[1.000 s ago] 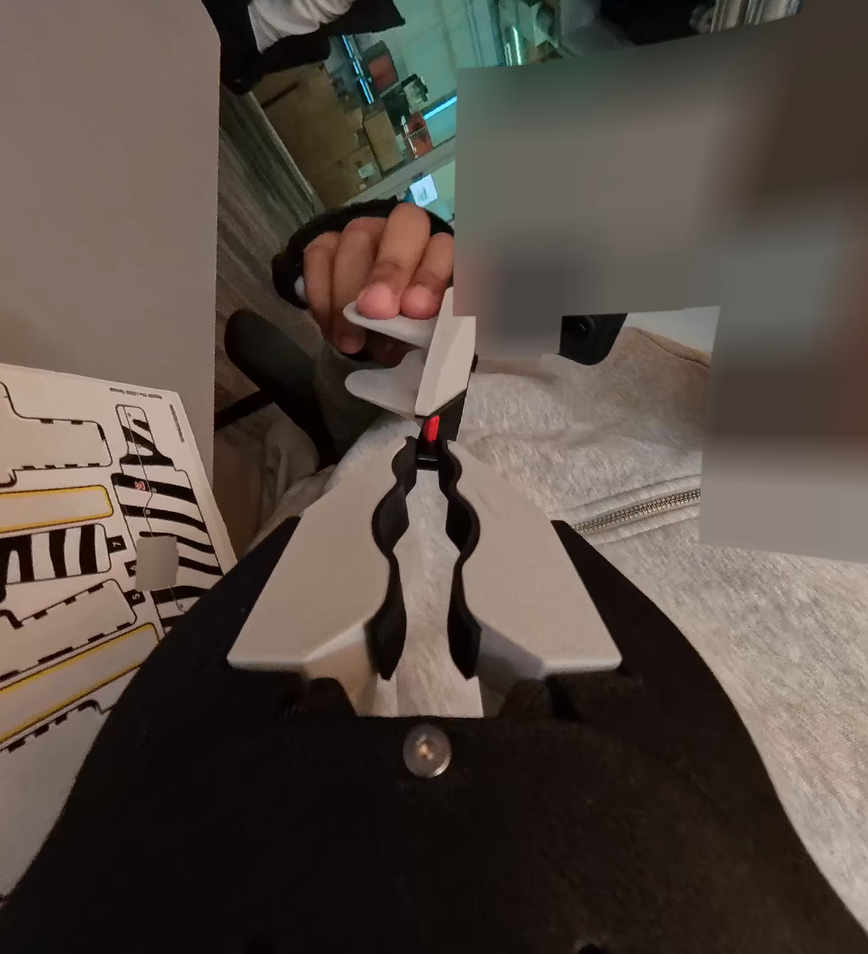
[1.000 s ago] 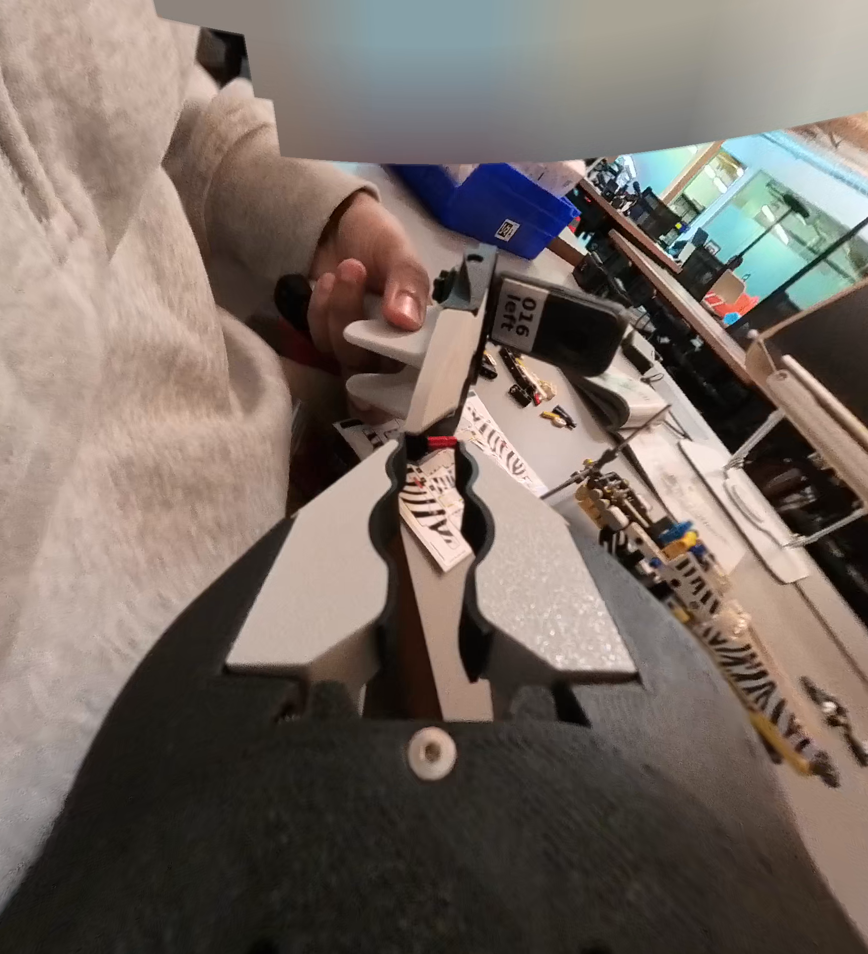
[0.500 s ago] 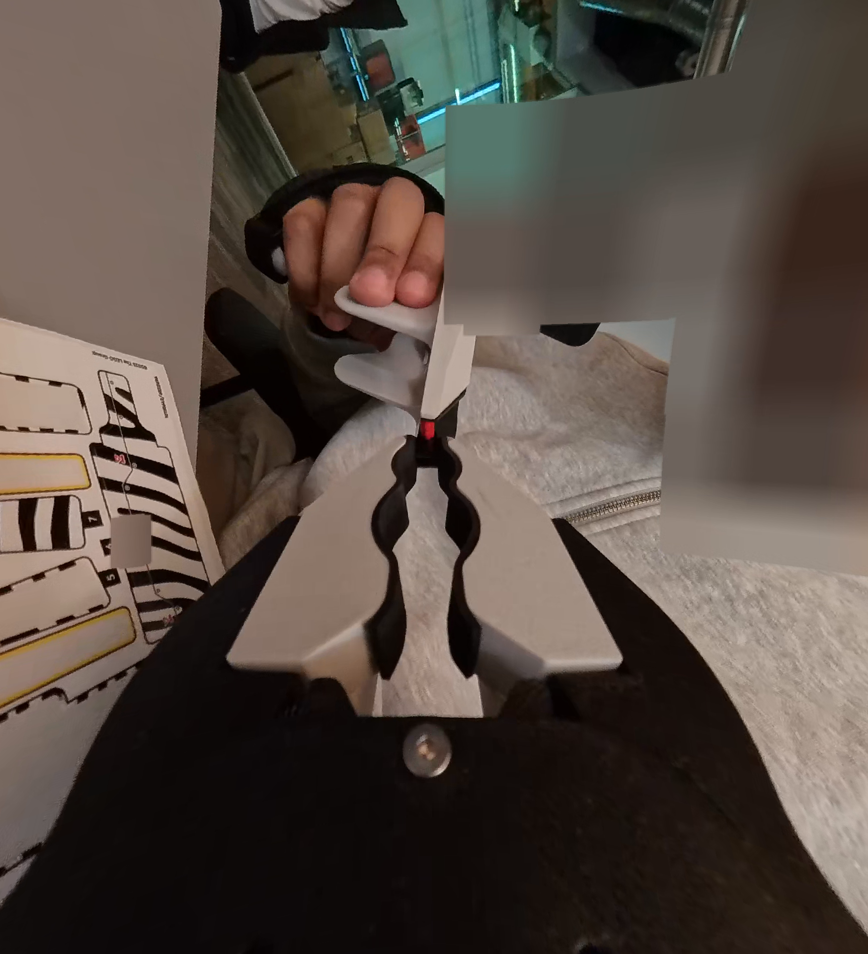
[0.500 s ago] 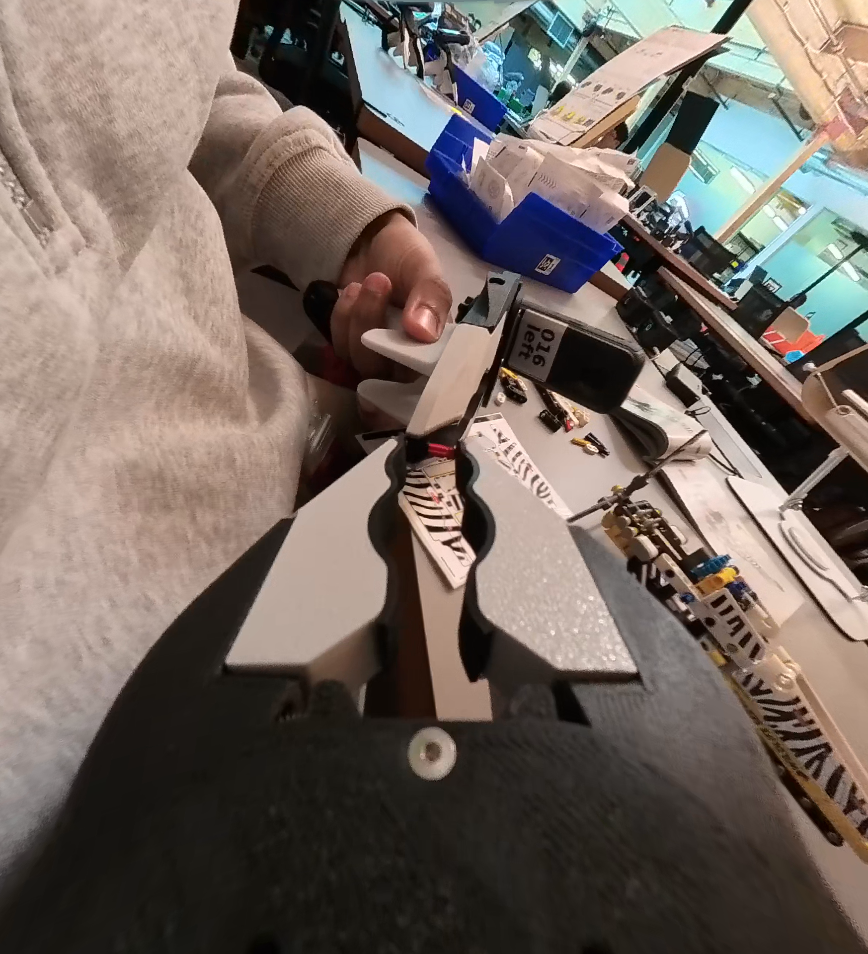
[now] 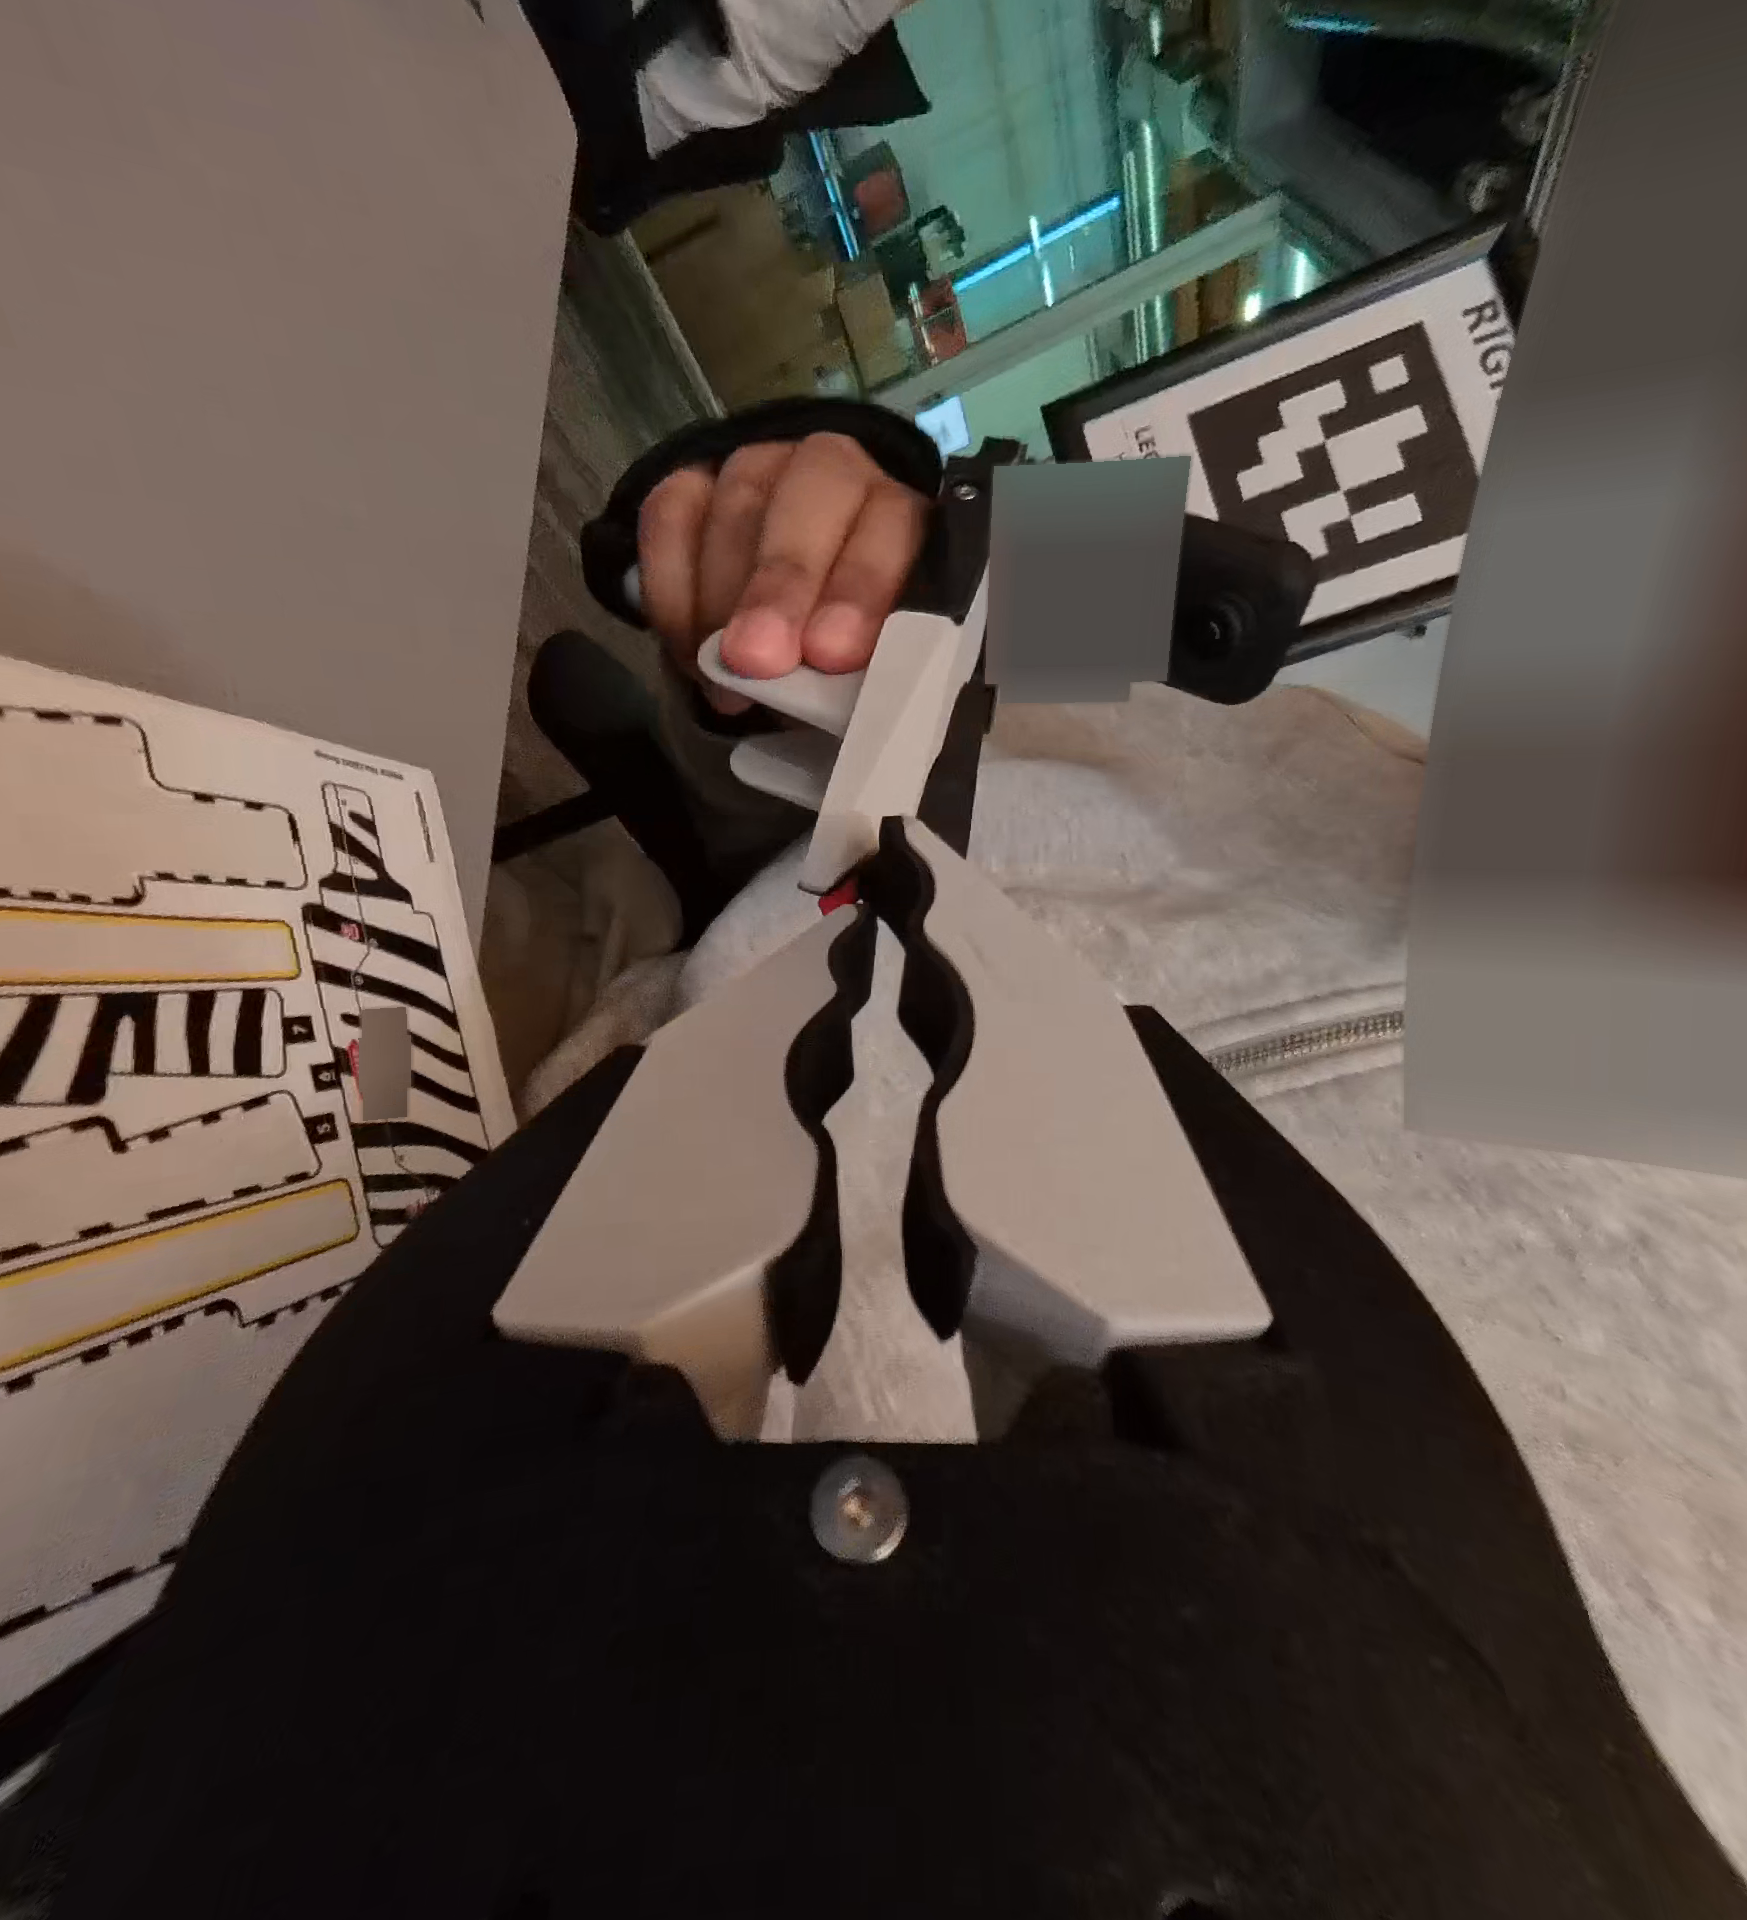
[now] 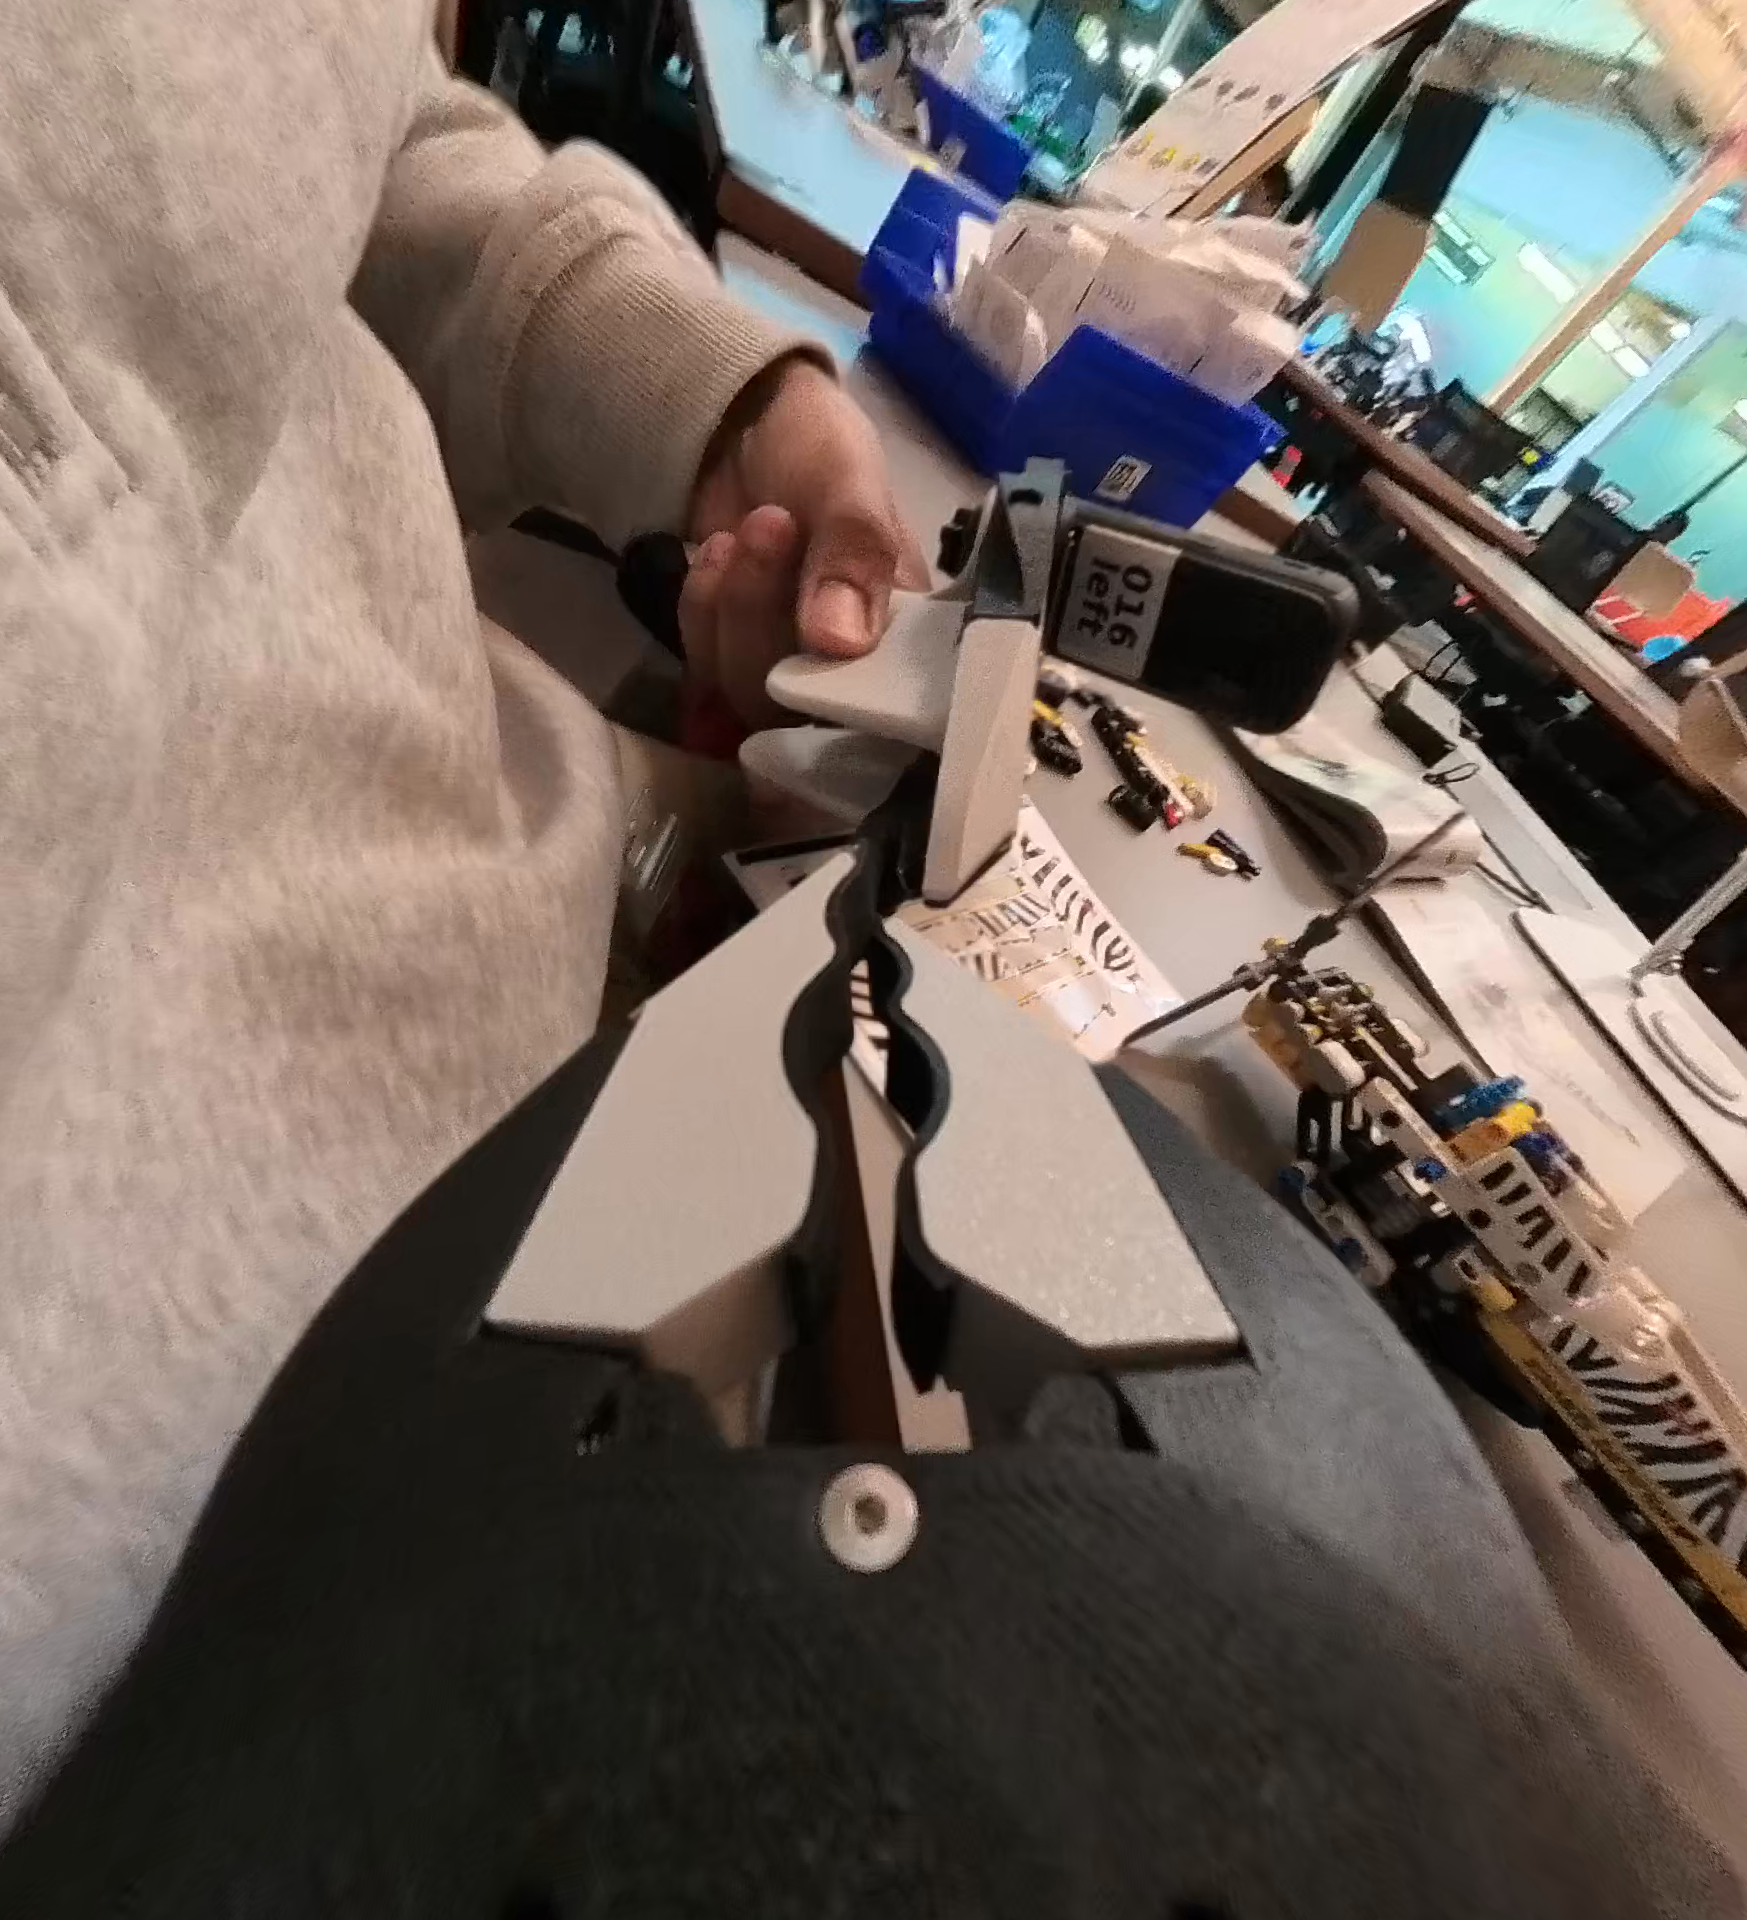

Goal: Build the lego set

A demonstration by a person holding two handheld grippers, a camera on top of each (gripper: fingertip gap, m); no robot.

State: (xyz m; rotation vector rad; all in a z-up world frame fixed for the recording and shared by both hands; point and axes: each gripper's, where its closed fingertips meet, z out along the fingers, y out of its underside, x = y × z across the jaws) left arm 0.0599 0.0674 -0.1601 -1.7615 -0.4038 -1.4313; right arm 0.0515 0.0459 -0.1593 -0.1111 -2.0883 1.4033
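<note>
My left gripper (image 5: 887, 847) is shut, tips together, with nothing visible between them. The right gripper (image 5: 815, 871) comes in from above and meets it tip to tip. A small red piece (image 5: 834, 900) sits at the right gripper's tip, just left of my left fingers. In the right wrist view my right gripper (image 6: 864, 862) is shut; the red piece is hidden there. The left gripper (image 6: 955, 883) crosses just to its right. The zebra-striped lego model (image 6: 1471, 1205) lies on the table at right. A sticker sheet (image 5: 121, 1039) lies left; it also shows in the right wrist view (image 6: 1040, 935).
Both grippers are held close to a person's grey sweatshirt (image 6: 225, 727). Loose small lego parts (image 6: 1139, 769) lie on the grey table (image 6: 1264, 894), with a booklet (image 6: 1357, 800) beyond. A blue bin (image 6: 1056, 395) of bags stands at the back. My left and right fingertips are right by each other.
The two gripper tips have slid sideways past each other. The red piece, earlier right at my left gripper's tips, now sits left of them at the right gripper's tip.
</note>
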